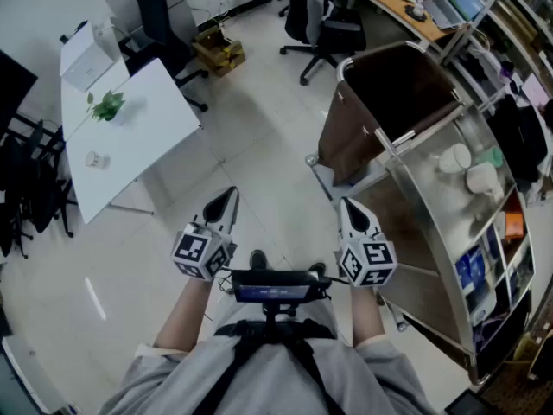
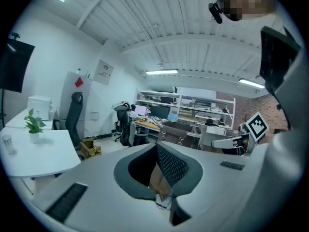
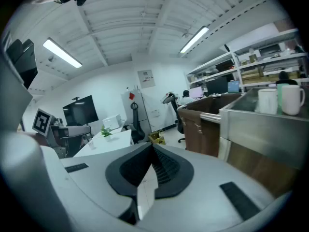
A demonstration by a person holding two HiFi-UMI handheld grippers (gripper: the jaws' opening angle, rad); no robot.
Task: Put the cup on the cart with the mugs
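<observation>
A small clear cup (image 1: 95, 160) stands on the white table (image 1: 143, 115) at the far left, also seen in the left gripper view as the cup (image 2: 7, 141) and tiny in the right gripper view as the cup (image 3: 91, 144). Two white mugs (image 1: 455, 156) (image 1: 482, 178) sit on the metal cart (image 1: 393, 158) at the right; the mugs (image 3: 267, 100) (image 3: 292, 99) also show in the right gripper view. My left gripper (image 1: 229, 194) and right gripper (image 1: 344, 204) are held side by side over the floor, far from cup and cart. Both are shut and hold nothing.
A potted plant (image 1: 107, 105) and a white box (image 1: 86, 54) share the table with the cup. A brown cabinet (image 1: 389, 93) stands against the cart. Office chairs (image 1: 320, 20) and a cardboard box (image 1: 218, 50) lie farther off. Tiled floor lies between table and cart.
</observation>
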